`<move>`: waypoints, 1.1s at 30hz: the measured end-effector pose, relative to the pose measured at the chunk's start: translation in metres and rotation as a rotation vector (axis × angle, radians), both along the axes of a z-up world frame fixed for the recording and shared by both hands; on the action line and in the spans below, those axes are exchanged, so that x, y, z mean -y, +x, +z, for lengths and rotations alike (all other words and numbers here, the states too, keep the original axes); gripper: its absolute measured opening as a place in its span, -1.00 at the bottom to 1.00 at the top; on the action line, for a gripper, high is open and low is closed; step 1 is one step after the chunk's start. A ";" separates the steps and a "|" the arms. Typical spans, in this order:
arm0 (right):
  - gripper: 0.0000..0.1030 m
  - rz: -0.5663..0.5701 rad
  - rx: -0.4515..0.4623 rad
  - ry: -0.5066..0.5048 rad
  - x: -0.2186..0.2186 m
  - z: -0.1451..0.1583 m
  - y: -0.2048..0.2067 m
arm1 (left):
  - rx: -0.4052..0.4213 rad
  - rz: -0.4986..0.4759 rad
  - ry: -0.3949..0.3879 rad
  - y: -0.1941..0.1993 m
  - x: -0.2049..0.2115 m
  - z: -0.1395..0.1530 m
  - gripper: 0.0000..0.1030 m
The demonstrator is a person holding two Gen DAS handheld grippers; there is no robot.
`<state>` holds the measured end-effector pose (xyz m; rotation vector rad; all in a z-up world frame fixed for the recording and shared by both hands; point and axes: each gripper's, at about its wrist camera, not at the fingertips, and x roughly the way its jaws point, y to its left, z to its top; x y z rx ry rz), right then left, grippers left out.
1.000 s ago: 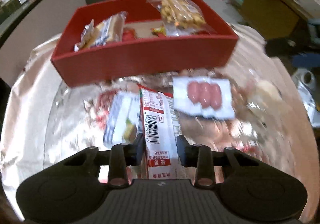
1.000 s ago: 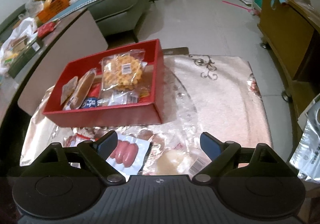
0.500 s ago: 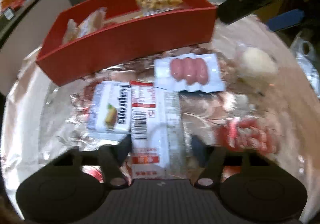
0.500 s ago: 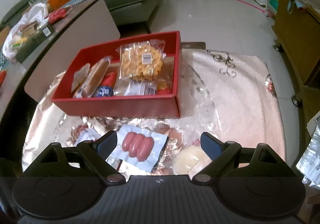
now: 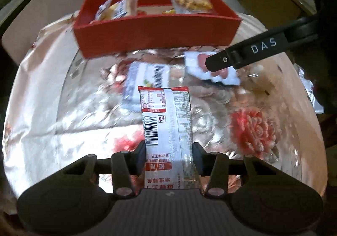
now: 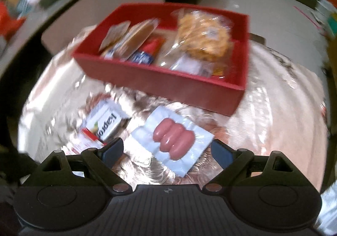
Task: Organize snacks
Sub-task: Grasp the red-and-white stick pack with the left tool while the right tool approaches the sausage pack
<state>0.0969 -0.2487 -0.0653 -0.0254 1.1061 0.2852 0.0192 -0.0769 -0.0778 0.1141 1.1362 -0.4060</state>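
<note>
My left gripper [image 5: 168, 147] holds a red and white snack packet [image 5: 166, 114] by its near end; its jaws are closing and the pads press the packet's sides. Beyond it stands the red box [image 5: 155, 32], with several snacks inside. In the right wrist view my right gripper [image 6: 166, 149] is open just above a white pack of three pink sausages [image 6: 172, 141], which lies on the table between its fingers, untouched. One right finger [image 5: 248, 51] reaches in over the sausage pack [image 5: 223, 74] in the left wrist view.
A white wafer pack [image 6: 105, 124] lies left of the sausages, in front of the red box [image 6: 160, 82]. A pale round snack [image 5: 259, 82] sits at the right. The table wears a shiny plastic-covered floral cloth [image 5: 252, 128]. A sofa and a cabinet stand beyond the table.
My right gripper has dropped and rolled, coming over the sausage pack. The left jaws, slack around the packet half a second ago, now pinch it again, and the left hand has shifted back.
</note>
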 end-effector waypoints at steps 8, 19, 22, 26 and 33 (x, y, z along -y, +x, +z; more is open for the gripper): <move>0.88 0.091 -0.052 -0.040 -0.023 -0.035 0.028 | -0.051 0.022 -0.019 0.010 -0.014 -0.012 -0.24; 0.90 -0.009 -0.115 0.092 -0.008 -0.016 -0.018 | -0.077 0.058 -0.002 0.018 -0.022 -0.020 -0.24; 0.90 -0.109 -0.111 0.081 -0.003 -0.021 -0.004 | -0.058 0.059 0.021 0.020 -0.018 -0.022 -0.23; 0.91 -0.194 -0.134 0.047 -0.008 -0.038 0.020 | -0.053 0.052 0.032 0.020 -0.015 -0.024 -0.18; 1.00 -0.213 -0.073 0.003 -0.022 -0.048 0.013 | -0.037 0.026 0.024 0.016 -0.016 -0.024 -0.04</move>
